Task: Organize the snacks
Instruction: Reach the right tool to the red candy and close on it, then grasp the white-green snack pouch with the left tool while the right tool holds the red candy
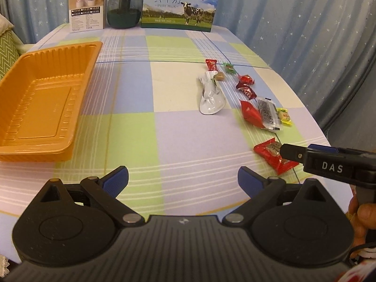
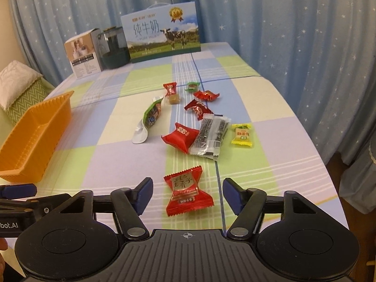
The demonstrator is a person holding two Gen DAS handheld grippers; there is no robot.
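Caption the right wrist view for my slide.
Open right tongs straddle a red candy on the checked tablecloth.

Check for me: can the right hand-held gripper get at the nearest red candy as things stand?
Probably yes. The right hand-held gripper stands open with the red candy lying flat between its fingers, nothing on top of it. The other snacks lie farther off, and the left hand-held gripper sits off to the side.

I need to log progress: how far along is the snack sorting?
Done: nothing; the orange tray is empty. In hand: the right gripper, jaws open, straddles the nearest red candy. Left: all the other snacks, such as the yellow candy.
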